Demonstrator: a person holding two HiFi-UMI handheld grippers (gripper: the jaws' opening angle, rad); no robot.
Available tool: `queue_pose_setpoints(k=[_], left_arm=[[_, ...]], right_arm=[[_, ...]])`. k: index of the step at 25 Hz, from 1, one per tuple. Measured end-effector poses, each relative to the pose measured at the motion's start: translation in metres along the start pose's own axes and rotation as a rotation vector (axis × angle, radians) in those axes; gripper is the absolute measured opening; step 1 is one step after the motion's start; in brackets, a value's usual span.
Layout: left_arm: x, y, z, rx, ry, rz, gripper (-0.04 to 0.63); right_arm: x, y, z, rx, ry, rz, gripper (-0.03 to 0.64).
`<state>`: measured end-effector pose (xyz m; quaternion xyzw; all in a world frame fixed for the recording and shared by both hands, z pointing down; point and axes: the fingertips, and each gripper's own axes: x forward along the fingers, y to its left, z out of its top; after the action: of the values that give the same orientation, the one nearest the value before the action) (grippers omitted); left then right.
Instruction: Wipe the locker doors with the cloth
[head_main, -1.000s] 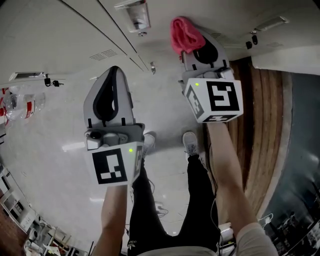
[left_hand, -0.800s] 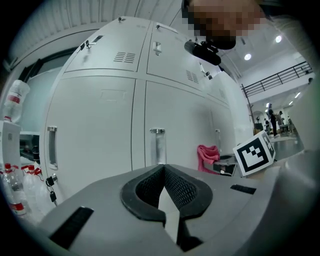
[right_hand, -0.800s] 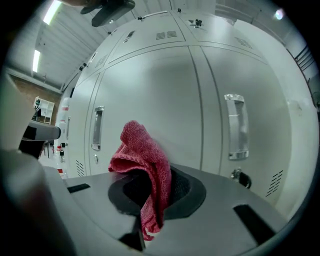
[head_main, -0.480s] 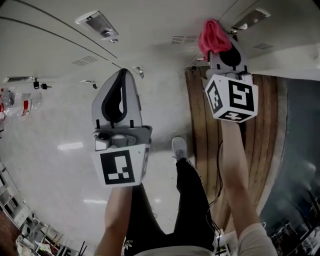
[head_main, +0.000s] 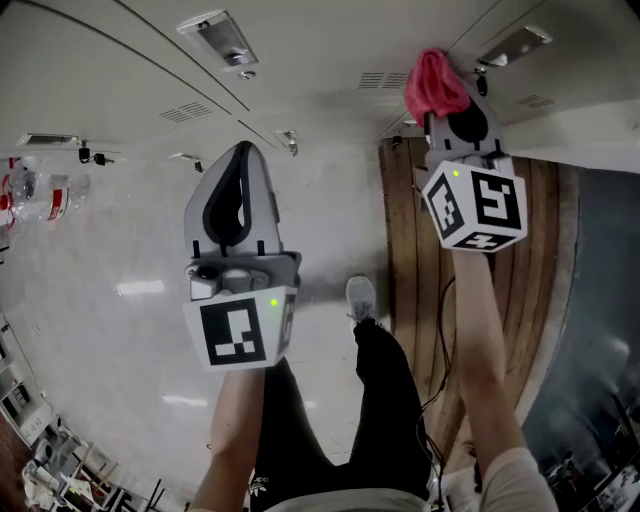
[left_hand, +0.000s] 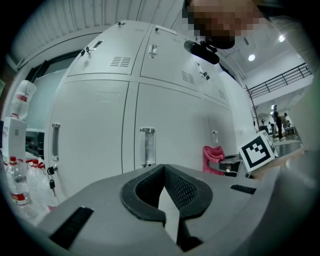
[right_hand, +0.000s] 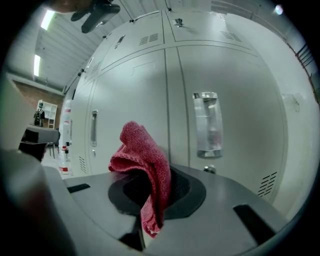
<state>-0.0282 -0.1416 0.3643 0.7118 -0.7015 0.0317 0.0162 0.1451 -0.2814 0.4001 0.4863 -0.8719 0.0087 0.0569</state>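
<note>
- Right gripper (right_hand: 149, 197): jaws clenched on the red cloth (right_hand: 144, 152).
- Cloth: close in front of the locker door (right_hand: 240, 75), left of its handle (right_hand: 207, 125); contact cannot be confirmed.
- Left gripper (left_hand: 164, 172): jaws closed together, nothing between them, facing the locker door.

I see a pale glossy floor (head_main: 110, 300) with a wooden-plank strip (head_main: 412, 250) on its right. The lockers (head_main: 100, 70) stand on it. Plastic bottles (head_main: 35, 195) seem to lie at its left edge, and one shoe (head_main: 362, 298) is beside the planks.
</note>
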Motion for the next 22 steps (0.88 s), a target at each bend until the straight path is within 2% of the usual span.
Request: queue_pose_setpoints(k=[5, 8, 11, 14, 17, 22], left_arm=[[-0.005, 0.023, 0.005, -0.028, -0.026, 0.018, 0.017], [-0.006, 0.040, -0.004, -0.054, -0.024, 0.035, 0.017], [-0.013, 0.055, -0.015, -0.061, -0.014, 0.038, 0.017], [-0.021, 0.067, -0.023, -0.013, -0.008, 0.008, 0.017], [-0.026, 0.084, -0.025, 0.015, -0.013, 0.008, 0.017], [-0.034, 0.112, -0.031, 0.001, -0.007, 0.064, 0.017]], right_arm=[[0.008, 0.102, -0.004, 0.033, 0.014, 0.211, 0.039], [0.029, 0.162, -0.014, 0.057, 0.007, 0.284, 0.040], [0.050, 0.204, -0.029, 0.089, 0.027, 0.317, 0.040], [0.068, 0.230, -0.041, 0.084, 0.053, 0.341, 0.040], [0.077, 0.240, -0.047, 0.058, 0.065, 0.331, 0.040], [0.080, 0.248, -0.058, 0.044, 0.092, 0.309, 0.040]])
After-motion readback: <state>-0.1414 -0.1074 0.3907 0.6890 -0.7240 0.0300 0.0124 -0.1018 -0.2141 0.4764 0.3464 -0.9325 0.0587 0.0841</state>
